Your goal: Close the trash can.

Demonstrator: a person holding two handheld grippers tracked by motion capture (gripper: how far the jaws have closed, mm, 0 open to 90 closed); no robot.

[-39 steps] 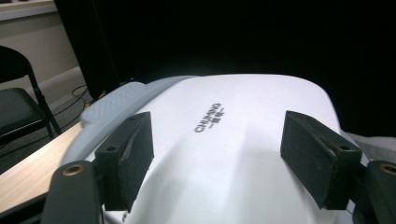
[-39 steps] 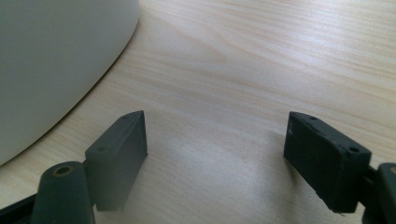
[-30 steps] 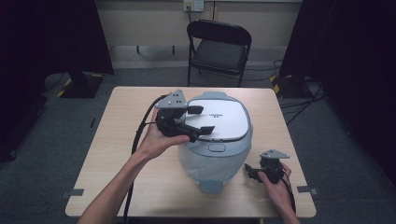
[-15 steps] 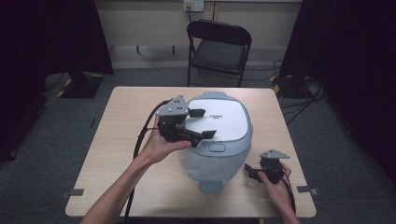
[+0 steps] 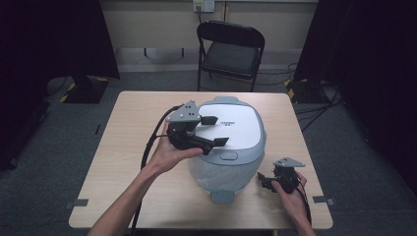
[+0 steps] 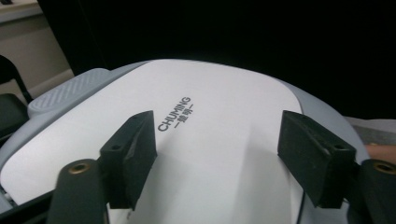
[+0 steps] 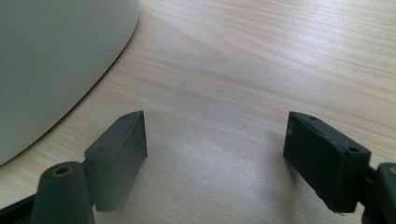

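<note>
Two tongs show in the high view: the left tongs (image 5: 215,131), spread wide, hover over the white lid of the rice cooker (image 5: 231,147) at frame centre on the wooden counter (image 5: 123,147); the right tongs (image 5: 264,180) rest low at lower right, beside the cooker's base. A folding chair (image 5: 229,49) stands beyond.

Left gripper view: jaws parted above the lid, printed CHUMING.

Right gripper view: jaws released over bare wood, cooker wall at upper left.

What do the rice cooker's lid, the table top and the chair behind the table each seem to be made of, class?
Rice cooker lid: probably smooth plastic, white with a soft sheen and printed lettering.
Table top: pale wood or wood-look laminate; grain lines show, matte.
Chair: thin black frame, likely metal, with a dark seat whose covering I cannot tell.
</note>
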